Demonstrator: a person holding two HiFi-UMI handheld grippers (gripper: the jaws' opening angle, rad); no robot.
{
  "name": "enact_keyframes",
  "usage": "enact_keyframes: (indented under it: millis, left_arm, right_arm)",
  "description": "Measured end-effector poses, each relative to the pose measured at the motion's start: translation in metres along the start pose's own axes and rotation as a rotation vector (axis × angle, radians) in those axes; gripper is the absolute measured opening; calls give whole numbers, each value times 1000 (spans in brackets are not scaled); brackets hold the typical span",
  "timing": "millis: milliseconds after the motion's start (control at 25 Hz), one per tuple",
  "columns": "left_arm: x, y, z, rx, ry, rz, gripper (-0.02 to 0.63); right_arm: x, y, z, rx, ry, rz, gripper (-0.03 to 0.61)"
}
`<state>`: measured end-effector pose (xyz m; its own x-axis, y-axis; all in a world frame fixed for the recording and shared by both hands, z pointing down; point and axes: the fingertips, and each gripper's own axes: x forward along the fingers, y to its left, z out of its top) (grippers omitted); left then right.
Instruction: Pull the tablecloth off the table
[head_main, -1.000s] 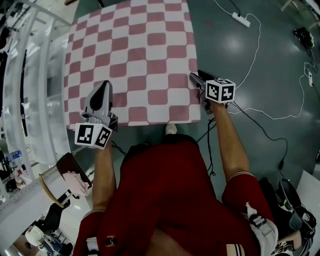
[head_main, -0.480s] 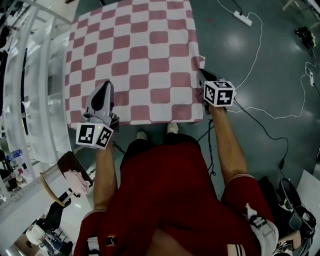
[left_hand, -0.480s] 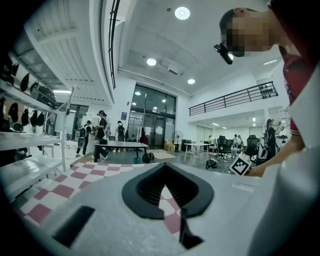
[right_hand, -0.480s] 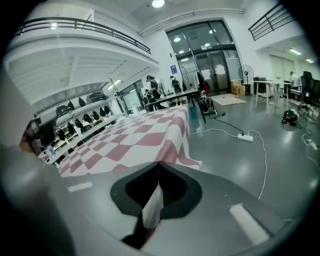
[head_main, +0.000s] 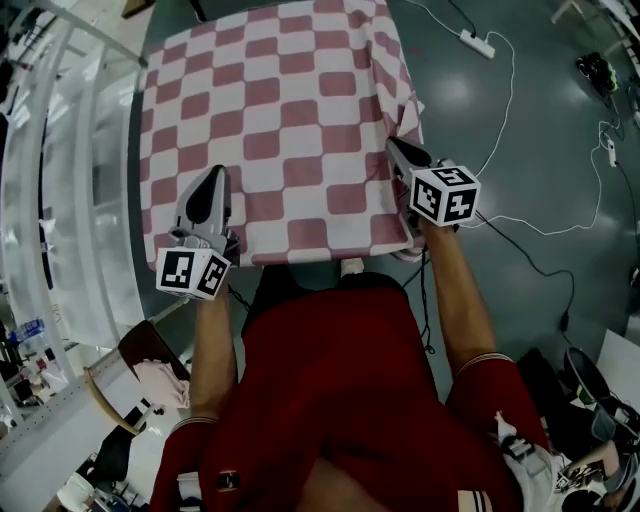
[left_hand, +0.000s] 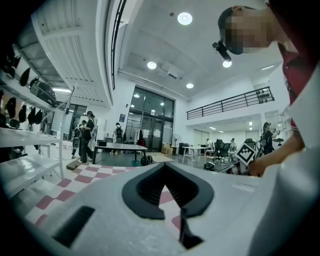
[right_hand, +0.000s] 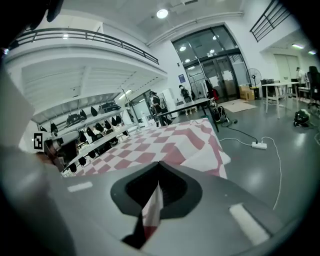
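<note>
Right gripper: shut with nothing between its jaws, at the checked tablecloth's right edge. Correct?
No: the right gripper is shut on a fold of the tablecloth, at its right edge. The right gripper view shows cloth pinched between its jaws.

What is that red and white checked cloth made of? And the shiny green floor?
The red and white checked tablecloth looks like thin woven fabric, matte: it wrinkles and bunches softly where the right tool pinches it. The dark green floor looks like hard coated concrete or vinyl, I cannot tell which; it is glossy, with ceiling lights reflected in it.
</note>
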<state>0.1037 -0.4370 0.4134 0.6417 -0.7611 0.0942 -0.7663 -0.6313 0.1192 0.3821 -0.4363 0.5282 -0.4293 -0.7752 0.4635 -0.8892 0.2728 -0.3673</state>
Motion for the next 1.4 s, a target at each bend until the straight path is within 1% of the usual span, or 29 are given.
enact_keyframes:
  millis: [120, 280, 440, 600, 800, 1000, 1200, 1280, 1400]
  left_arm:
    - [-8, 30, 3, -6, -7, -27, 5]
    - [-16, 67, 7, -3, -4, -60, 5]
    - [-27, 105, 10, -9, -7, -79, 5]
    - [-43, 141, 9, -18, -2, -81, 5]
    - [-69, 193, 3, -19, 14, -64, 5]
    - [-90, 244, -9, -20, 39, -33, 5]
    - [-107, 299, -35, -63, 102, 17, 6]
    - [-111, 318, -46, -86, 123, 34, 38]
    - [-113, 341, -63, -118, 160, 45, 67]
  right_arm:
    - [11, 36, 13, -29, -23, -7, 12]
    - [26, 79, 33, -41, -61, -8, 14]
    - [45, 121, 50, -64, -85, -11, 14]
    - [67, 160, 56, -85, -87, -9, 14]
    - [98, 203, 58, -103, -80, -13, 14]
    - [128, 228, 46, -112, -48, -41, 14]
    - [153, 239, 34, -136, 4, -92, 14]
    - [160, 240, 29, -138, 22, -108, 14]
    - [168, 242, 26, -138, 41, -128, 14]
